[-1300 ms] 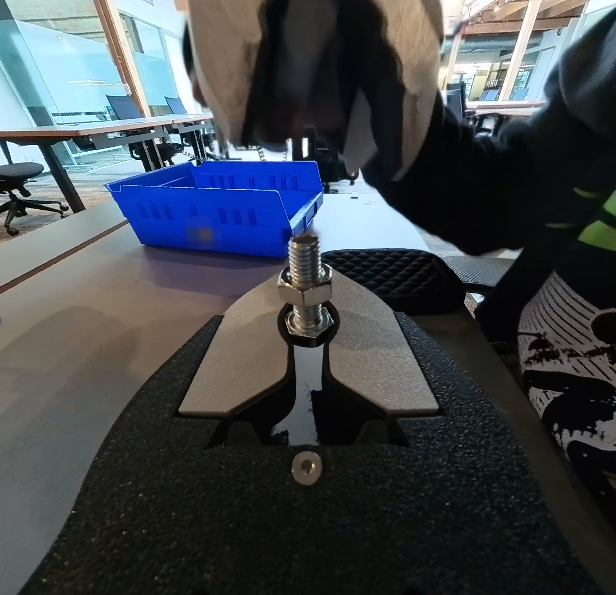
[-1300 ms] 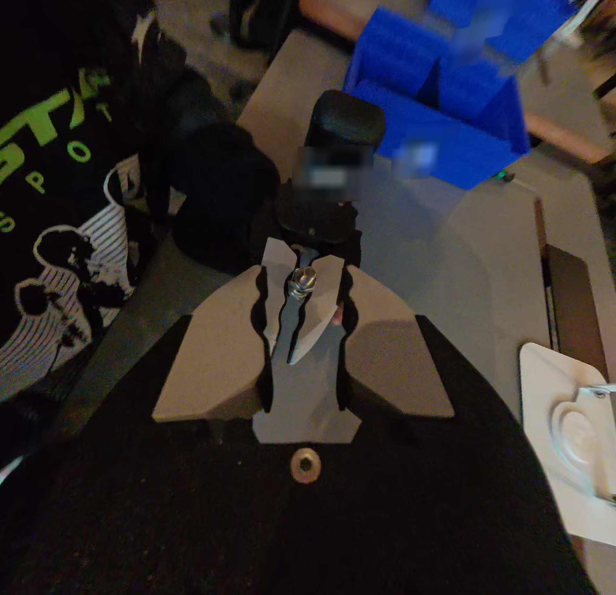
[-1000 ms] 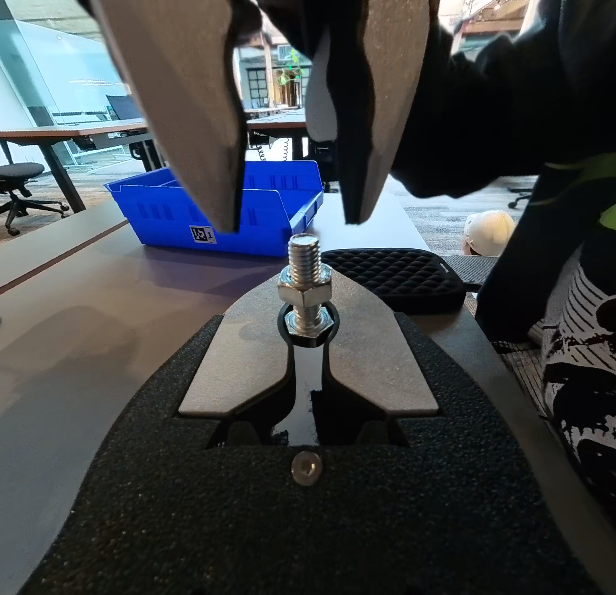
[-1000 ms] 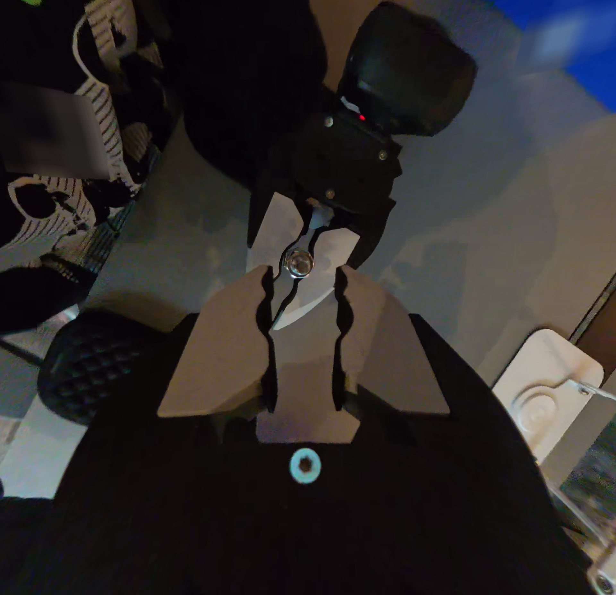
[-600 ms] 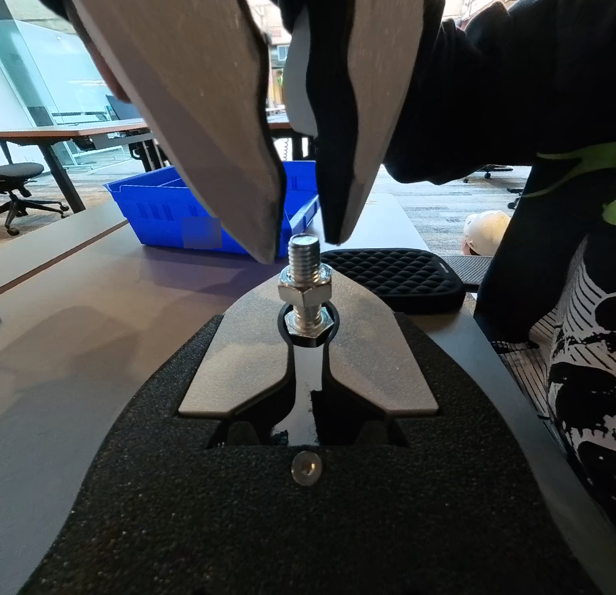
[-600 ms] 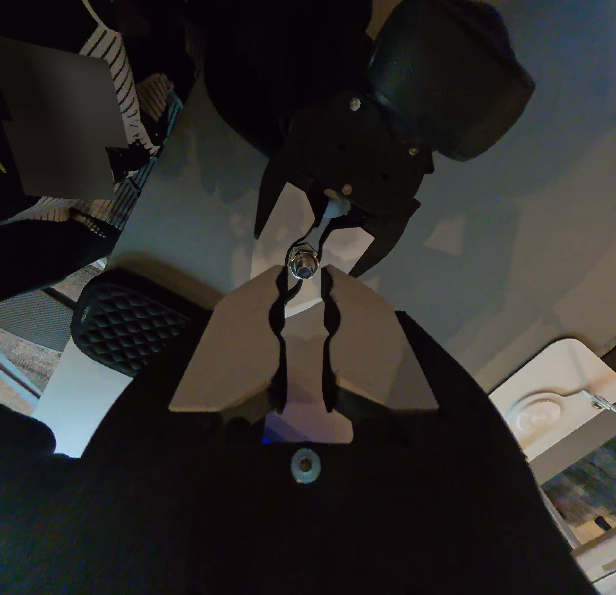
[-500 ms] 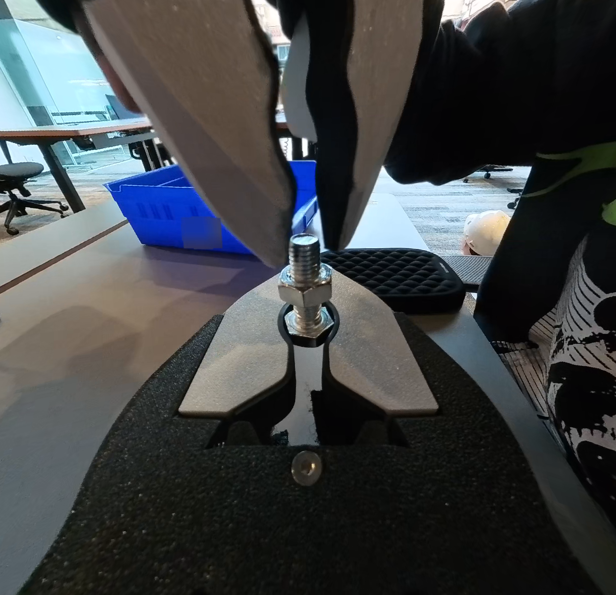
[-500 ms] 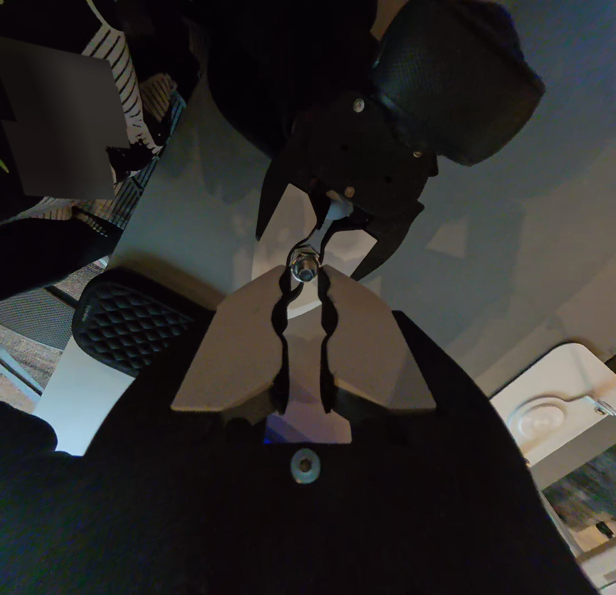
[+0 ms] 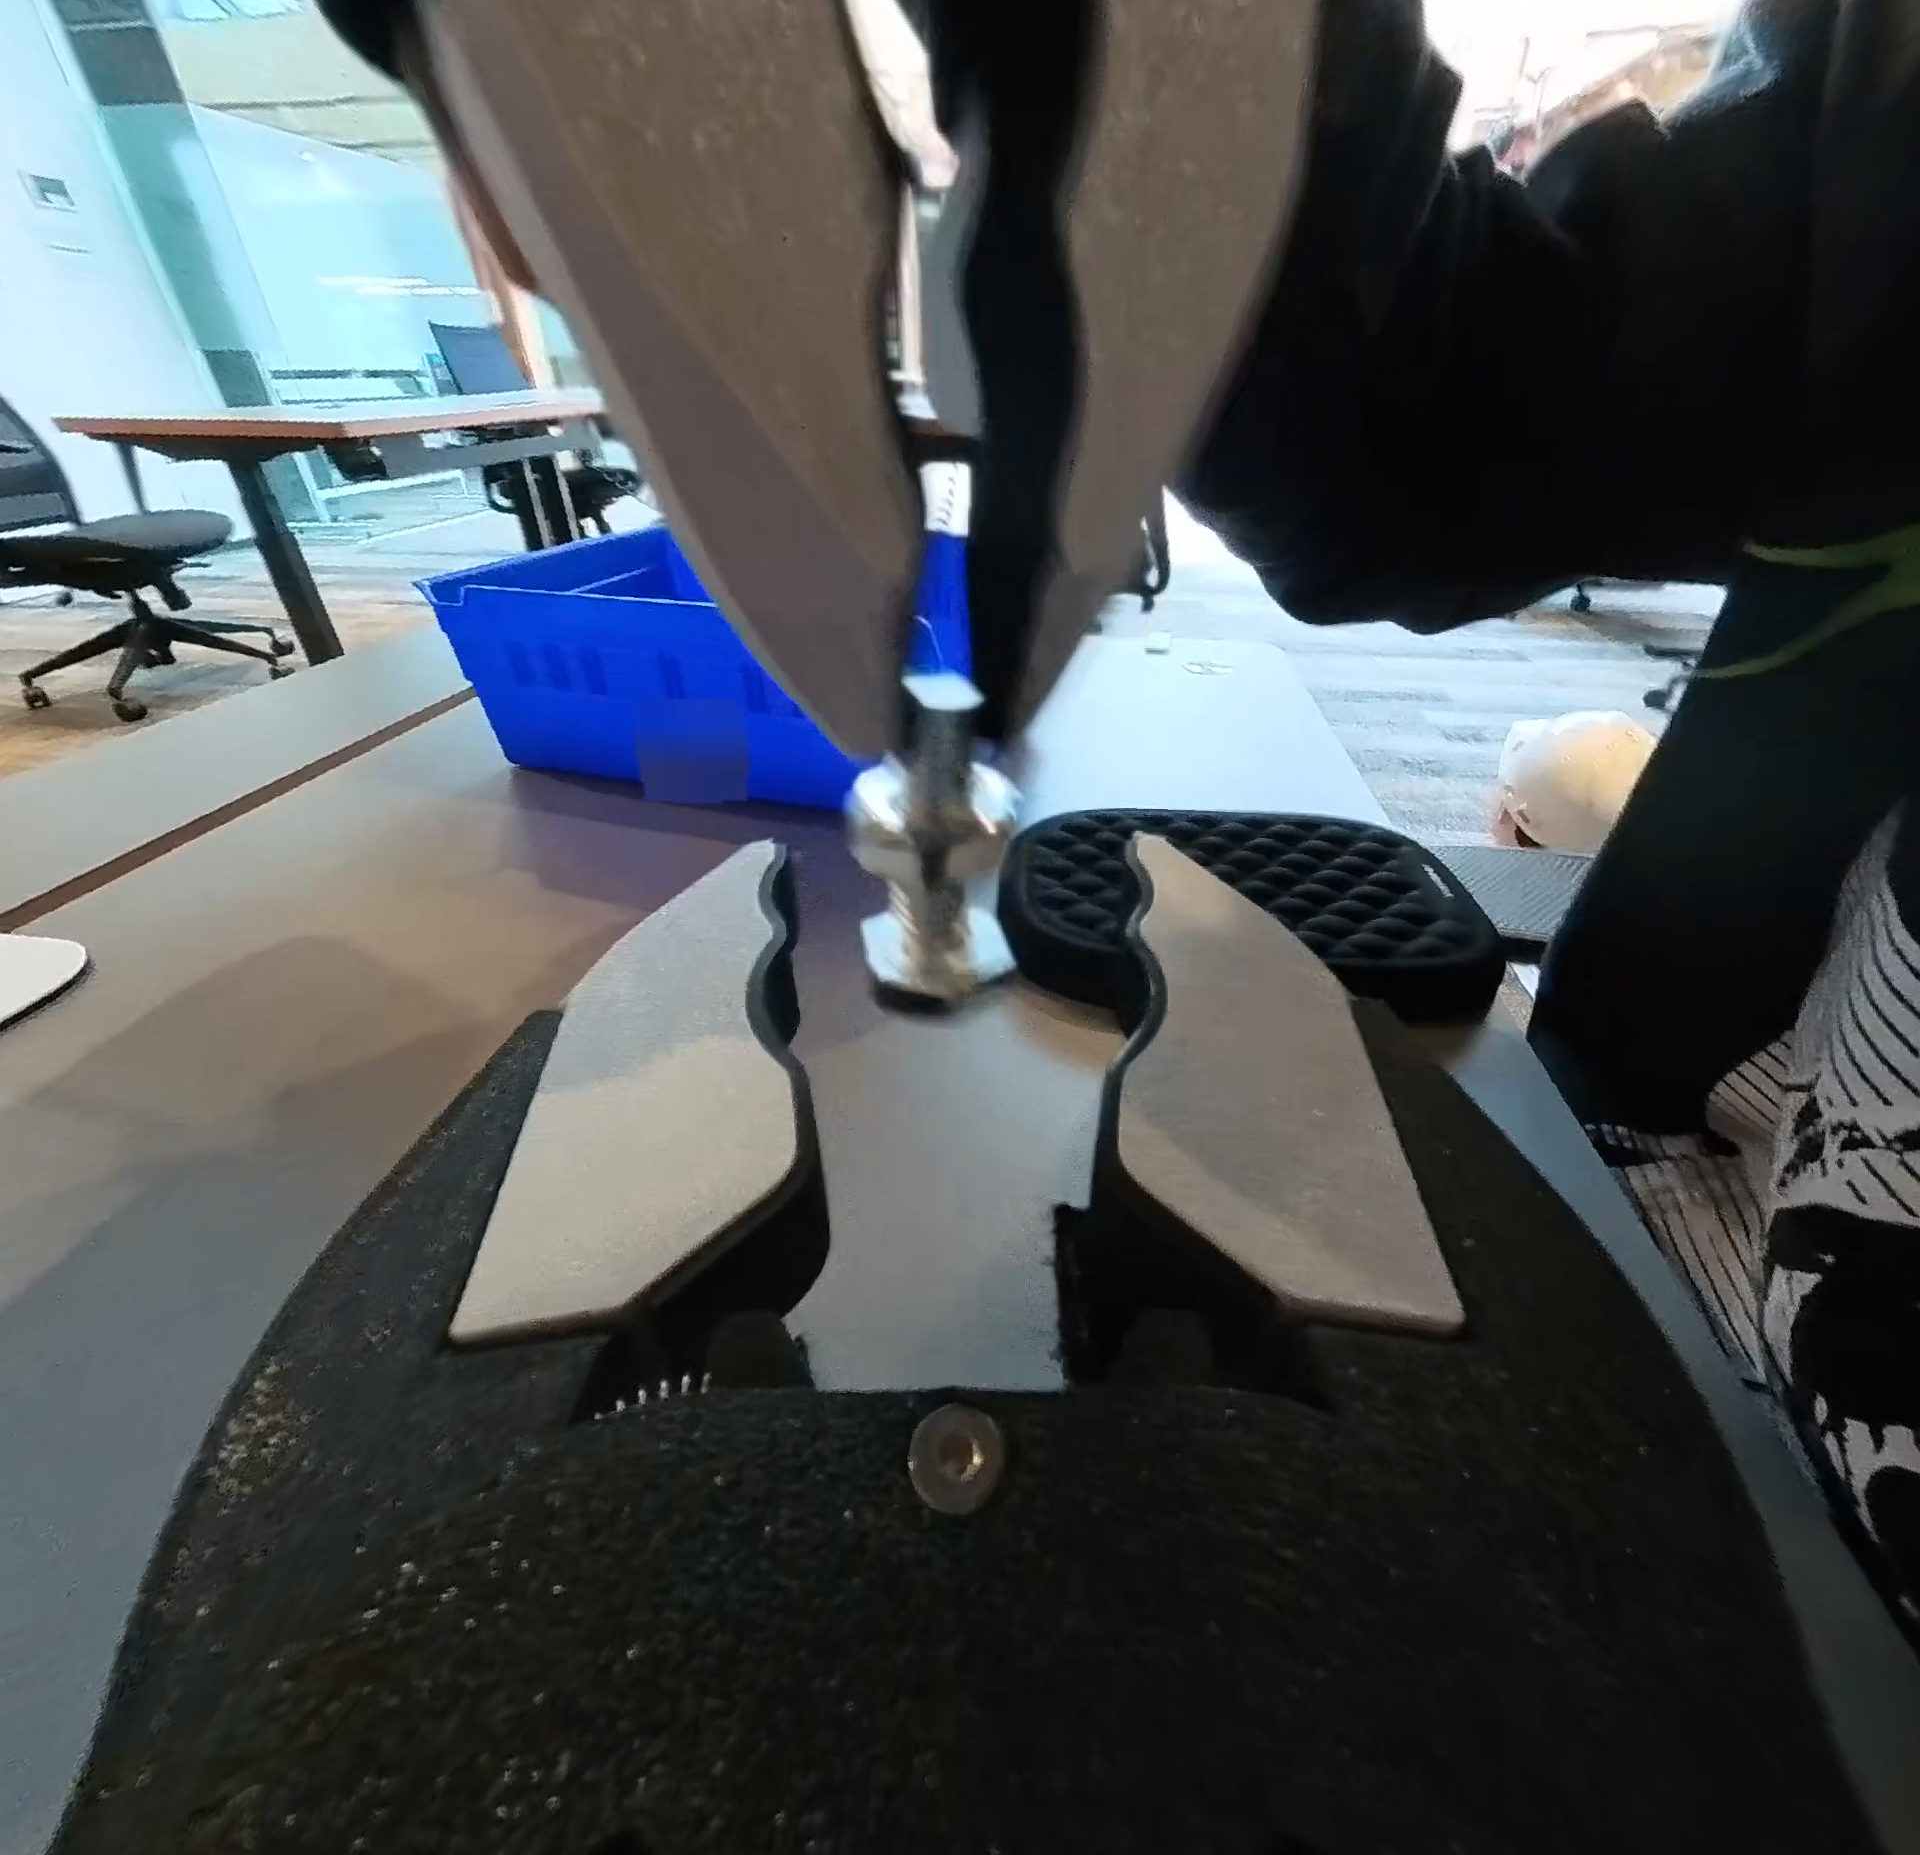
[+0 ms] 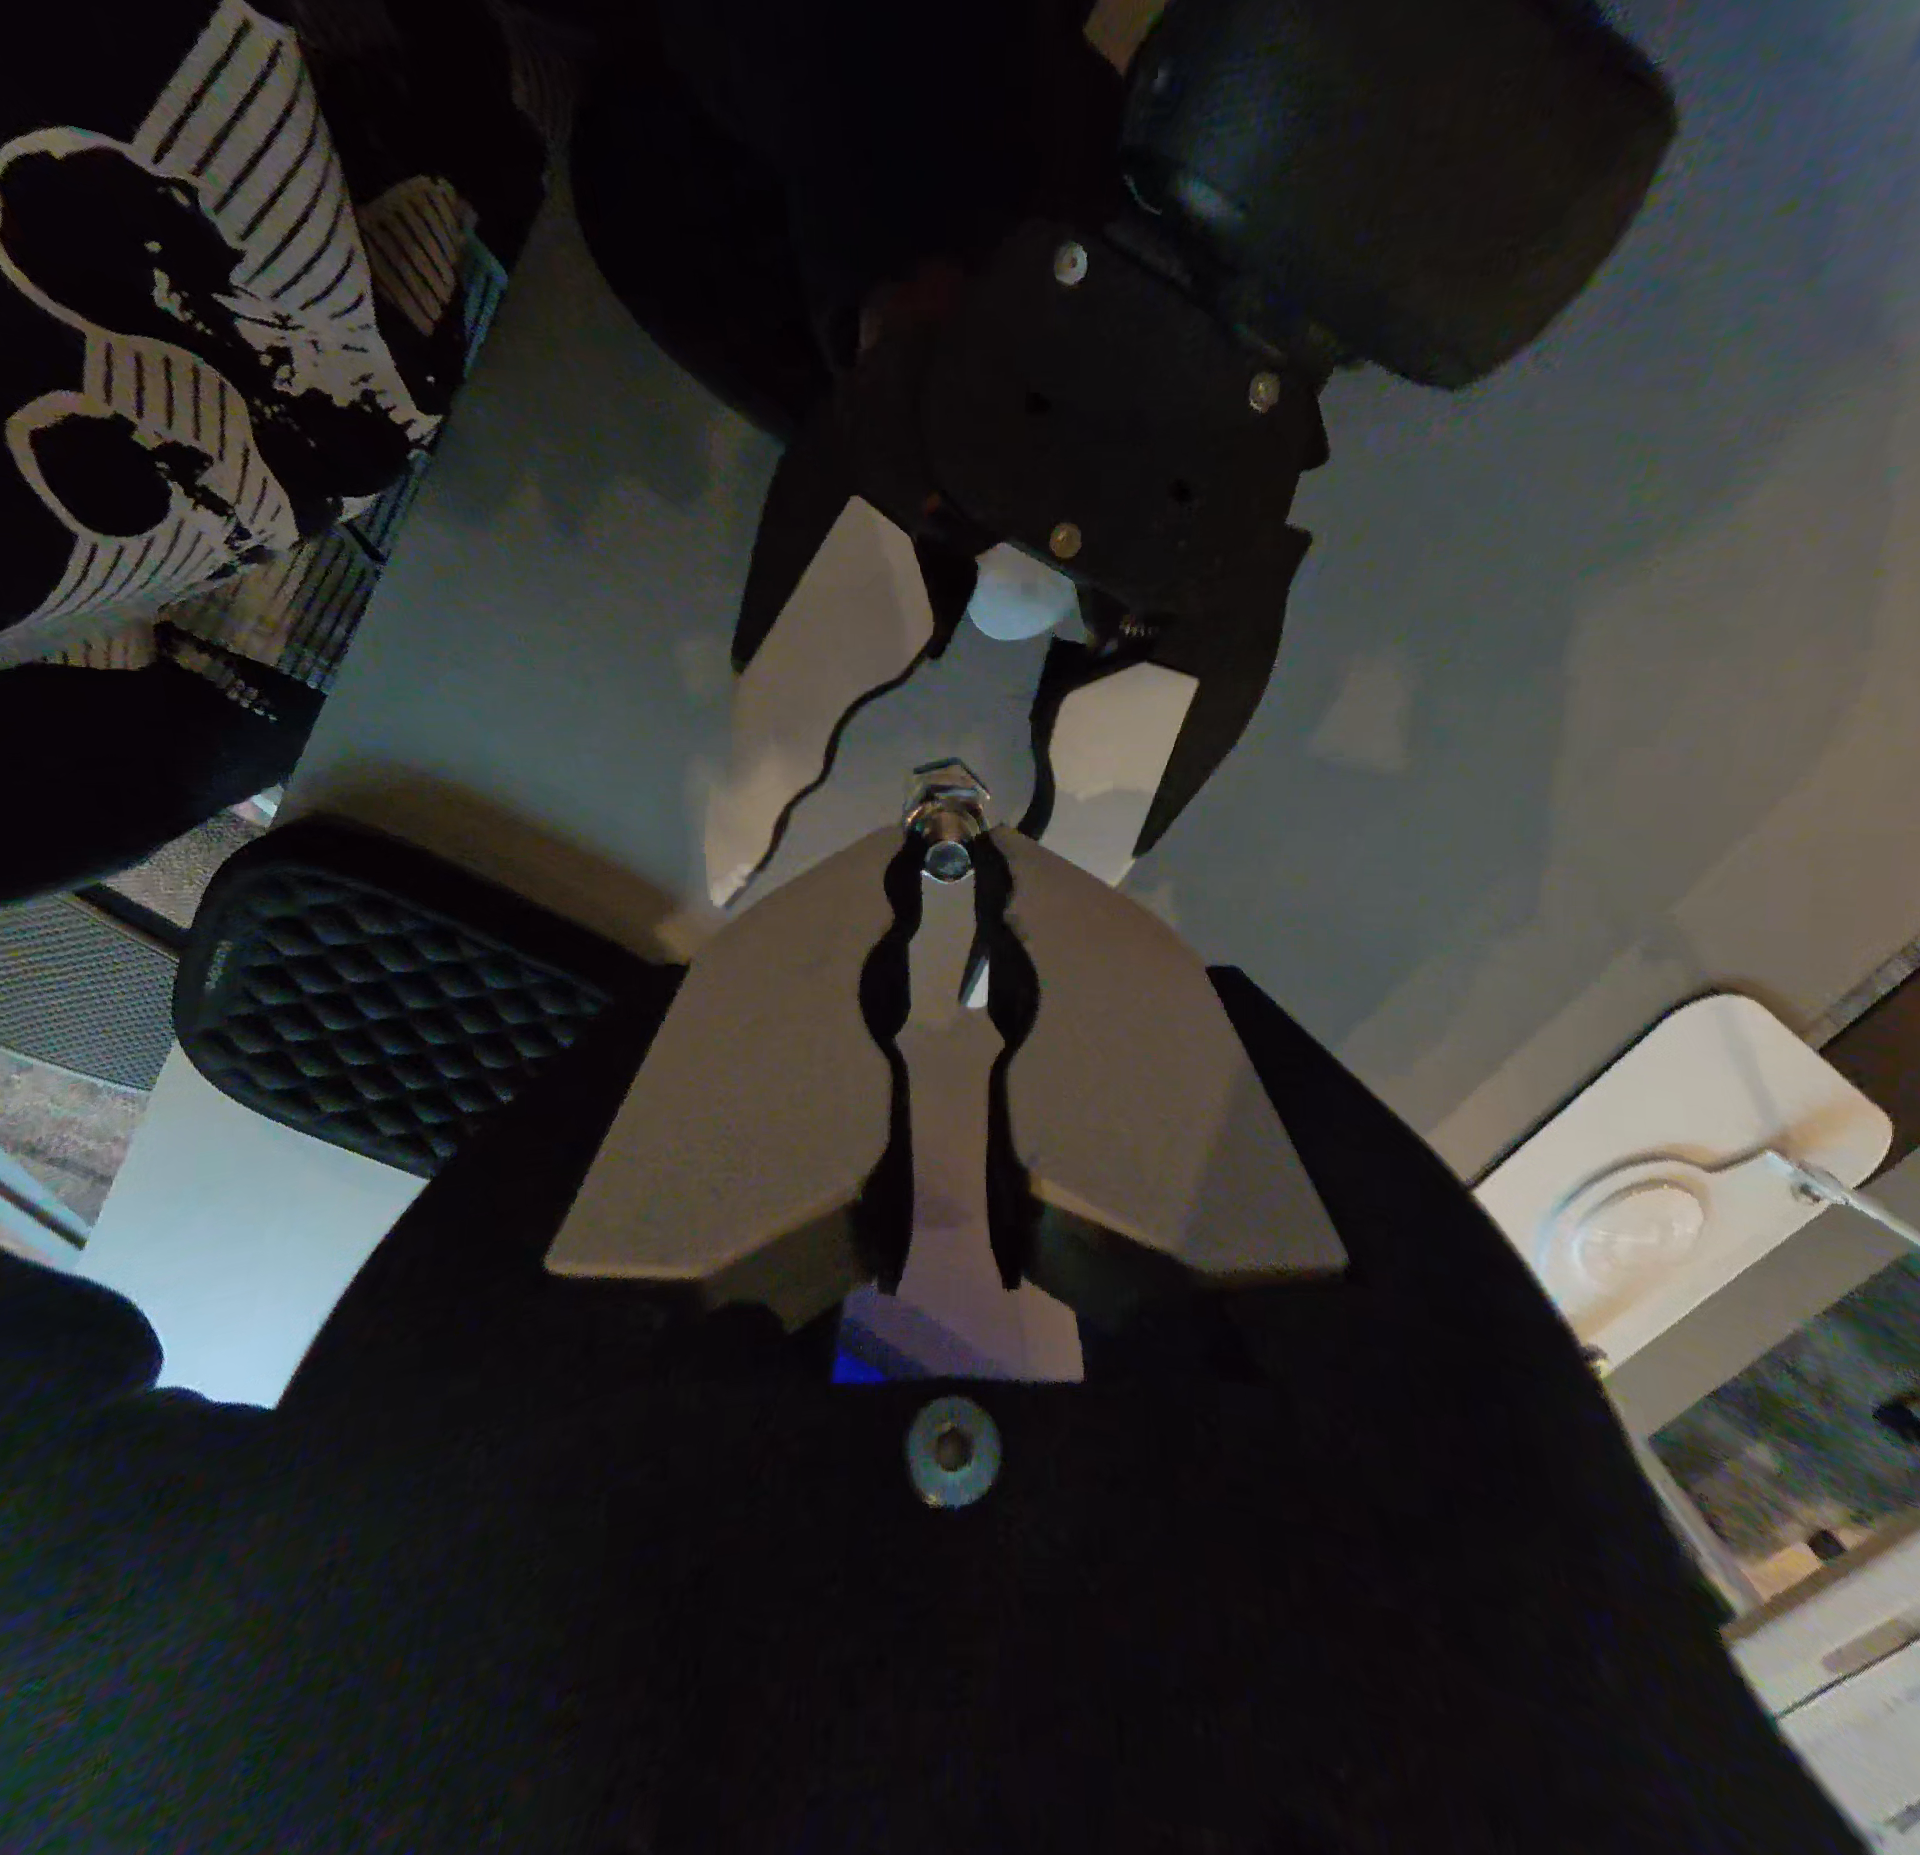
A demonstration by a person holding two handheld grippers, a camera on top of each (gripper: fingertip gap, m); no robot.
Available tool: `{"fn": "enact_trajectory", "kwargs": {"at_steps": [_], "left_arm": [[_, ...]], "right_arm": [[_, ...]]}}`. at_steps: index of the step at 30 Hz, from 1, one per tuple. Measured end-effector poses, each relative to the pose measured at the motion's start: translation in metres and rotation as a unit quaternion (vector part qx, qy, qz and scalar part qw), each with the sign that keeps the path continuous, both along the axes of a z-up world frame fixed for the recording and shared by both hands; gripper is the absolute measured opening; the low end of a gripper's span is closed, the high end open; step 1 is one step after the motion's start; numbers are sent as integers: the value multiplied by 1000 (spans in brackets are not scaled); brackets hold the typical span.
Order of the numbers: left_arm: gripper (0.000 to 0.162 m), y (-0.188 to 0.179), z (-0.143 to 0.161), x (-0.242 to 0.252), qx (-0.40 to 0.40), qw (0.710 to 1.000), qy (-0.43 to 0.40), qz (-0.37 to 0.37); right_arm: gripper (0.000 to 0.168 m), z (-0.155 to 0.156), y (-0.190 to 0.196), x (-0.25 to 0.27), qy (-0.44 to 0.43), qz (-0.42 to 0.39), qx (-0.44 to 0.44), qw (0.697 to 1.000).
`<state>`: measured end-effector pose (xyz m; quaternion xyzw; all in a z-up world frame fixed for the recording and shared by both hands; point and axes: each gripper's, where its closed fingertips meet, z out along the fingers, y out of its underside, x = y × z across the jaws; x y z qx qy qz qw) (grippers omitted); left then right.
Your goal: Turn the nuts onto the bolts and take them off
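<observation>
Silver threaded steel bolt standing head-down on grey tabletop, blurred hex nut sitting midway up shank. Right gripper reaching down, pinching bolt's top end. Left gripper lying spread wide, fingers flanking bolt, not touching. Blue plastic bin sitting behind.

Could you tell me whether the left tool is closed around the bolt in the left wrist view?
No, the left tool stands open with its fingers apart from the bolt, whose top the right tool pinches from above.
</observation>
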<state>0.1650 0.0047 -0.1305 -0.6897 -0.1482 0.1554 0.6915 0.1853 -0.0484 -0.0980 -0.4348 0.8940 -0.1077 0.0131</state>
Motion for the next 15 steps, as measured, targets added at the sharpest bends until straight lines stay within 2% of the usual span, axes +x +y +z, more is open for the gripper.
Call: {"fn": "enact_trajectory", "kwargs": {"at_steps": [4, 7, 11, 15], "left_arm": [[62, 2, -1, 1, -8, 1000, 4, 0], [61, 1, -1, 1, -3, 1000, 3, 0], [60, 0, 1, 0, 3, 1000, 1, 0], [59, 0, 1, 0, 4, 1000, 0, 1]], "right_arm": [[9, 13, 17, -22, 14, -46, -11, 999], [9, 26, 44, -50, 16, -113, -23, 993], [8, 37, 101, -101, 28, -224, -20, 974], [9, 33, 168, -154, 32, -341, 6, 940]]}}
